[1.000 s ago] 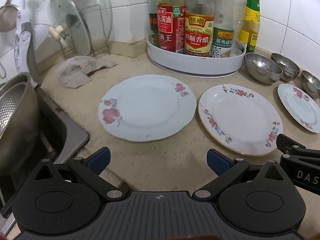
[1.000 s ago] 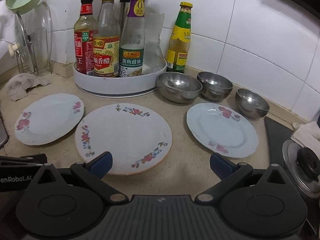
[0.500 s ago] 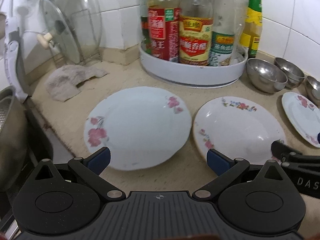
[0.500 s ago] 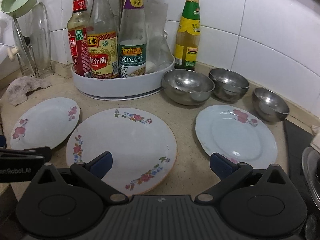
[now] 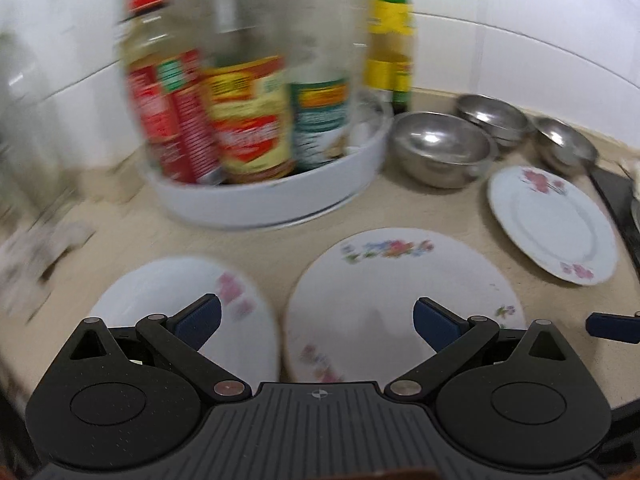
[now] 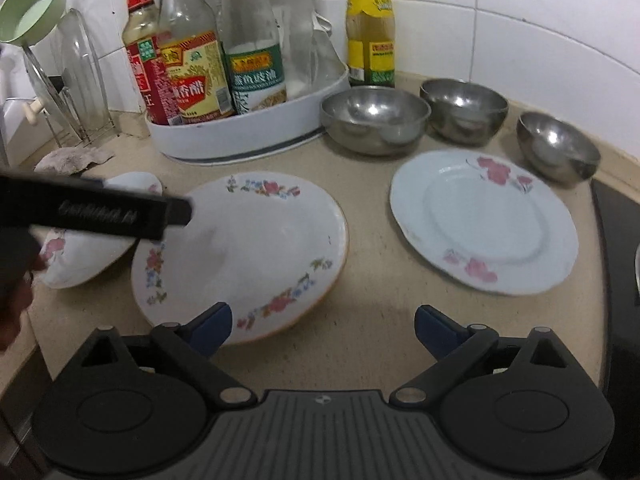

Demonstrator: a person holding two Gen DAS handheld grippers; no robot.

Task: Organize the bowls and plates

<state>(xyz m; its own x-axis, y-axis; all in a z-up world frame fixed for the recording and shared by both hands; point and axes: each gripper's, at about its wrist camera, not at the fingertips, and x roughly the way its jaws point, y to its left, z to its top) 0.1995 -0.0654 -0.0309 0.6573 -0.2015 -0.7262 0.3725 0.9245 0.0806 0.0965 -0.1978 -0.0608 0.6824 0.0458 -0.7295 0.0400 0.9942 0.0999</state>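
Observation:
Three flowered plates lie in a row on the beige counter: a left plate, a bigger middle plate and a right plate. Behind them stand three steel bowls. My left gripper is open, hovering over the gap between the left and middle plates. In the right wrist view one of its fingers crosses above the left plate. My right gripper is open with its jaws closing. Its left pad is at the middle plate's near rim, gripping nothing.
A white turntable tray with several sauce bottles stands behind the plates, with a yellow-green bottle beside it. A lid rack and a cloth are at the back left. A dark stove top borders the right.
My left gripper swung right, from facing the left plate toward the middle one, and its view is now blurred. My right gripper came closer and lower toward the plates.

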